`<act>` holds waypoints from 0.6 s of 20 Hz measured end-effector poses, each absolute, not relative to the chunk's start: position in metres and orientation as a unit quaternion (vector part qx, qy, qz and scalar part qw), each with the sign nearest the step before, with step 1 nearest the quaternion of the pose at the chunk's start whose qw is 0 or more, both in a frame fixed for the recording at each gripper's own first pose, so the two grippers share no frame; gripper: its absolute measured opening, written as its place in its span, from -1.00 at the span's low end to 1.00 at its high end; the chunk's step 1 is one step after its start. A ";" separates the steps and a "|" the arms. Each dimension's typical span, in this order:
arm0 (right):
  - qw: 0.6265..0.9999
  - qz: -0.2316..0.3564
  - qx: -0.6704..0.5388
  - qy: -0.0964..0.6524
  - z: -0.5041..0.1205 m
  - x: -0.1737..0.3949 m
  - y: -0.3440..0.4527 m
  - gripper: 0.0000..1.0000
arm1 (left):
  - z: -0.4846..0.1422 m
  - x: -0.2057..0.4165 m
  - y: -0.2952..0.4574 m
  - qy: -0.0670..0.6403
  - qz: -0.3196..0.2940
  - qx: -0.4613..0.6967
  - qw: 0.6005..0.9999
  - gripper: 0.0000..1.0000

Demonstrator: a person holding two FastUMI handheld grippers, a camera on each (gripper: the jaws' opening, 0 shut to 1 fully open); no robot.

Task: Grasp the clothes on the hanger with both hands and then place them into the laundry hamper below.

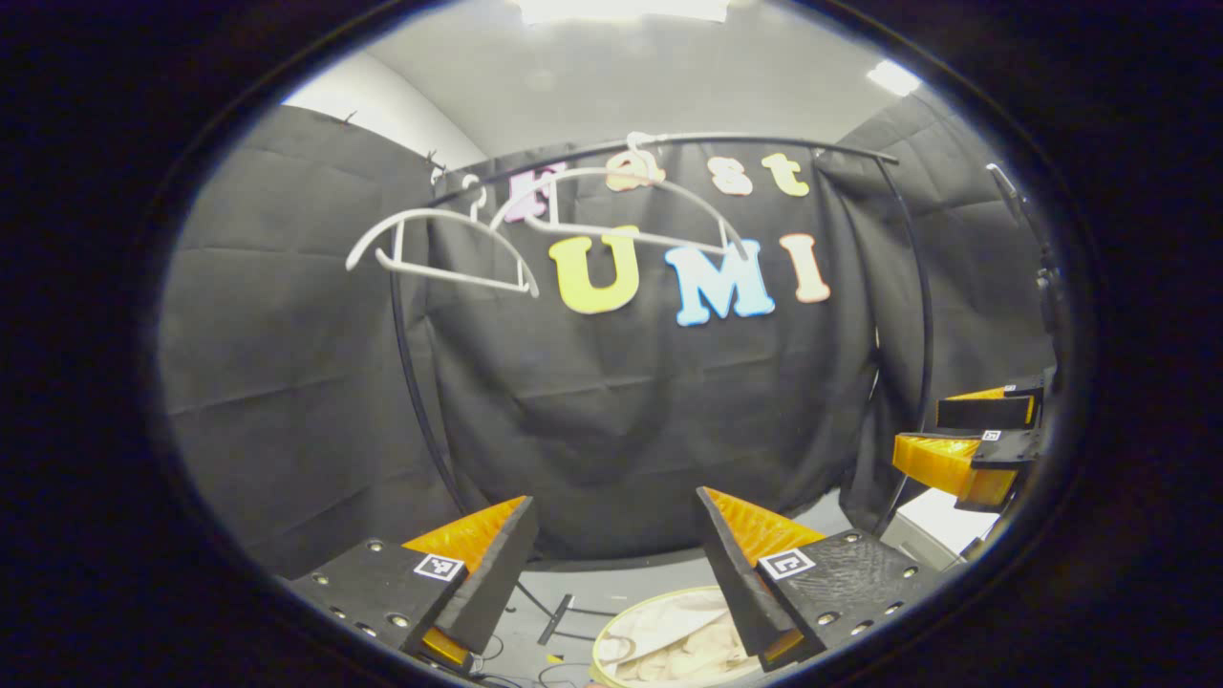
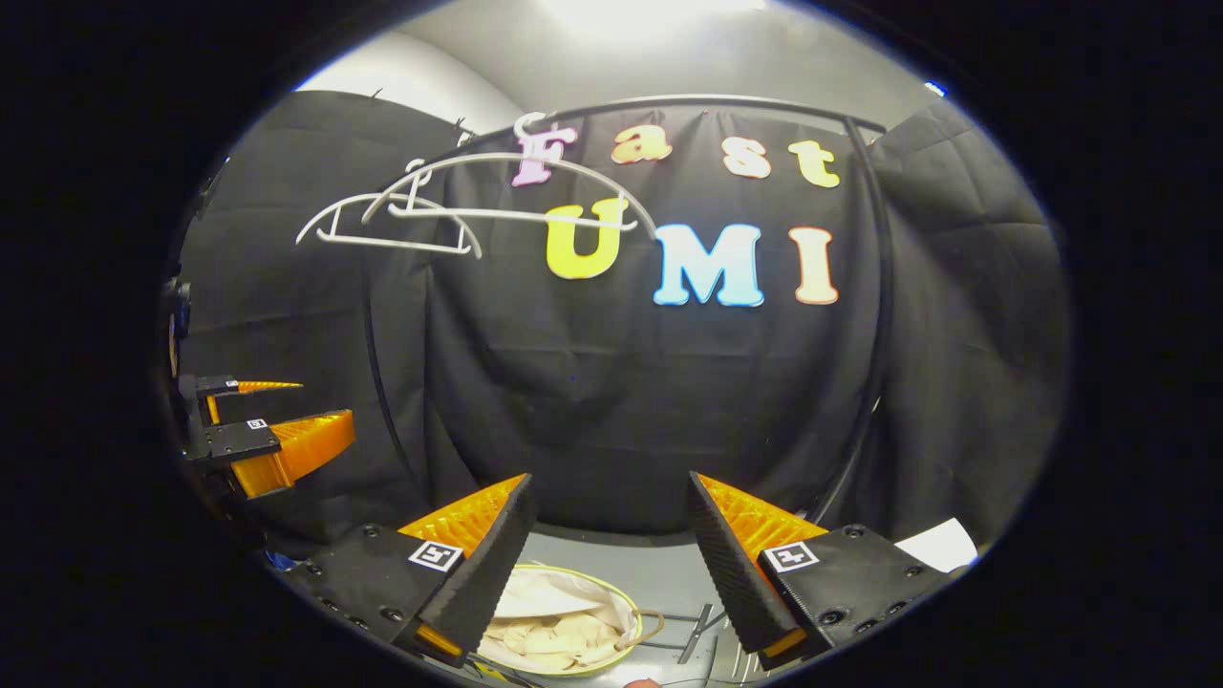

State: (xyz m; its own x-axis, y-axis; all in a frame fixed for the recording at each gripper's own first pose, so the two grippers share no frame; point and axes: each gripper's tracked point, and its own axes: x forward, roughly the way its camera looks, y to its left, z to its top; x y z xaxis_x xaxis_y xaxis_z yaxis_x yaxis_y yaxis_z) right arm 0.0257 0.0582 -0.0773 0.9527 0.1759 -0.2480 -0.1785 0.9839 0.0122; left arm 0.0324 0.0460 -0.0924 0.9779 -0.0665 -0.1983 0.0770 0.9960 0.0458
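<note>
Up on the left, two bare white hangers (image 1: 449, 253) on the dark rail (image 1: 669, 145), no clothes on them. Low down, left claw (image 1: 616, 564) wide open and holding nothing, right claw (image 2: 611, 564) wide open too and just as empty, with the pale clothes (image 2: 554, 631) already bunched inside the round laundry hamper (image 2: 626, 602) on the floor. Looks like the dropping step is done, so probably nothing left but pulling both claws back and away.
</note>
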 end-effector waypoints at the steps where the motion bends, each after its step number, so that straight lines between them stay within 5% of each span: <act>1: 0.990 0.086 -0.002 0.113 -0.064 0.022 0.050 0.94 | -0.073 0.028 0.043 0.084 -0.035 0.025 0.995 0.92; 6: 0.996 0.055 0.014 0.066 -0.009 -0.004 -0.002 0.94 | -0.004 -0.004 0.036 0.045 -0.032 0.012 0.998 0.92; 12: 0.999 0.028 0.009 0.018 0.026 -0.044 -0.054 0.96 | 0.008 -0.041 0.025 0.020 -0.016 0.021 0.999 0.90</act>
State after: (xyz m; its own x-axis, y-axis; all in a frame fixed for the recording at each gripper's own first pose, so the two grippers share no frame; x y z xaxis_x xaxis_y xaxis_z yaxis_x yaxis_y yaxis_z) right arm -0.0437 -0.0542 0.0263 0.9978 0.0558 -0.0359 -0.0551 0.9983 0.0199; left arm -0.0408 0.0251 0.0078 0.9987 -0.0307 -0.0416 0.0325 0.9986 0.0421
